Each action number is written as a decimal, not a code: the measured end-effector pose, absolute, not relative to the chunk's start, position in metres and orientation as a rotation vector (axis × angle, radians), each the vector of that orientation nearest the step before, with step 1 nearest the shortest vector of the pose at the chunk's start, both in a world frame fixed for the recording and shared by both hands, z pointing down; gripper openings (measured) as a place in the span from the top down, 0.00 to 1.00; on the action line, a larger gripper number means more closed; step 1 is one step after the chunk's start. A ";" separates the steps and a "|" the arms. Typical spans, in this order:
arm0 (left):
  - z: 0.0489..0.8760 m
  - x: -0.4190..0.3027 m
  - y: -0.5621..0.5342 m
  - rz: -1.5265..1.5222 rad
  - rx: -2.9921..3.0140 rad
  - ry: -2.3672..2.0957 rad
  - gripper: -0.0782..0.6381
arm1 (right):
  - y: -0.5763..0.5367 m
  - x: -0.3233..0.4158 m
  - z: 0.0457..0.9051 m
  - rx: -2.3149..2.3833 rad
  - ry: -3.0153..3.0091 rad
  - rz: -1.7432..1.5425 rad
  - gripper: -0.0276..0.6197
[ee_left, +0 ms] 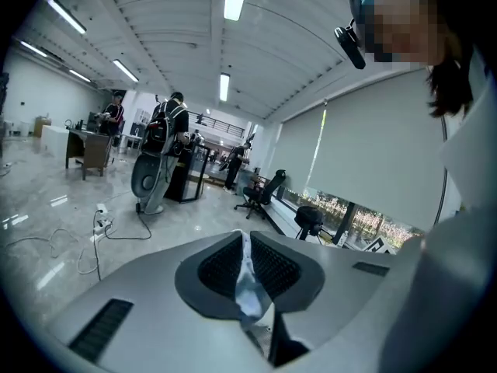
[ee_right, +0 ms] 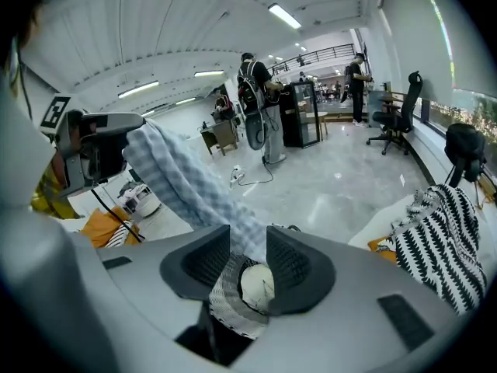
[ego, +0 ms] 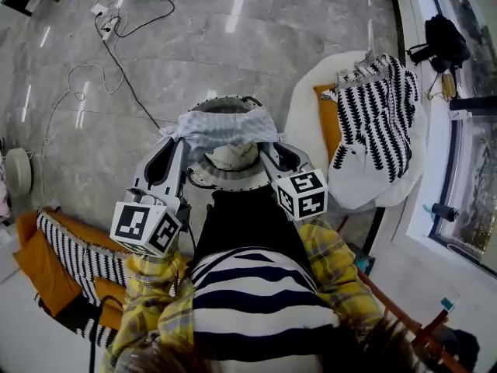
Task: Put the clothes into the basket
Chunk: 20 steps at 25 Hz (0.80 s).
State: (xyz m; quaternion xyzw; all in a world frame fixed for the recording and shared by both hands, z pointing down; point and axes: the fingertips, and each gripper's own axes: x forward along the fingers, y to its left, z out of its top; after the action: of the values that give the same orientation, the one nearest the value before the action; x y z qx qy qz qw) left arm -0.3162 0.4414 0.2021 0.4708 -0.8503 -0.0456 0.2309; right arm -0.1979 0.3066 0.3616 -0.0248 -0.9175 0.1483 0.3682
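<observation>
status: both grippers share one light blue checked cloth (ego: pixel 225 127), stretched flat between them near the middle of the head view.
left gripper (ee_left: pixel 245 247): jaws closed tight on a thin edge of the cloth; a narrow strip of fabric runs down between the pads.
right gripper (ee_right: pixel 248 239): jaws clamped on a thicker bunch of the same cloth, so they stand partly apart. from there the fabric runs to the upper left of its frame, across to the other gripper.
basket (ego: pixel 233 181): round, striped rim, on the floor (ego: pixel 155 37) directly under the stretched cloth, just above the person's striped top in the head view. something cream-coloured lies inside. the cloth spans over the basket's upper half; i can't tell whether it touches the rim.
other clothes: a black-and-white patterned garment (ego: pixel 380 115) is draped over a white seat (ego: pixel 307 107) at the right of the head view, well apart from the basket. a black-and-white striped piece (ego: pixel 74 247) lies on orange padding at lower left.
a cable (ego: pixel 124 76) trails across the floor at upper left.
</observation>
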 end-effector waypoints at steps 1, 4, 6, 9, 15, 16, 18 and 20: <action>0.204 -0.316 0.445 -0.129 1.279 -2.341 0.83 | 0.306 -0.197 0.367 -0.070 -2.344 0.380 0.72; 0.205 -0.319 0.451 -0.124 1.240 -2.358 0.83 | 0.303 -0.196 0.382 -0.083 -2.313 0.382 0.72; 0.204 -0.324 0.453 -0.108 1.213 -2.370 0.83 | 0.301 -0.198 0.391 -0.095 -2.301 0.376 0.72; 0.200 -0.328 0.452 -0.079 1.178 -2.389 0.83 | 0.299 -0.201 0.409 -0.125 -2.278 0.369 0.72; 0.204 -0.336 0.440 -0.017 1.120 -2.409 0.83 | 0.294 -0.210 0.435 -0.177 -2.255 0.338 0.72; 0.206 -0.337 0.437 -0.008 1.112 -2.408 0.83 | 0.293 -0.210 0.439 -0.183 -2.253 0.335 0.72; 0.212 -0.339 0.430 0.010 1.101 -2.403 0.83 | 0.292 -0.212 0.448 -0.197 -2.248 0.323 0.72; 0.217 -0.340 0.424 0.025 1.095 -2.394 0.83 | 0.292 -0.213 0.458 -0.215 -2.241 0.302 0.72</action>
State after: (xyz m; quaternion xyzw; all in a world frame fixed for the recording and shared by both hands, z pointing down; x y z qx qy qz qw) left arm -0.3401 0.4235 0.2171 0.4026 -0.8801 0.0093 0.2515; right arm -0.2128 0.2915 0.4578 -0.0857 -0.8946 0.1207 0.4216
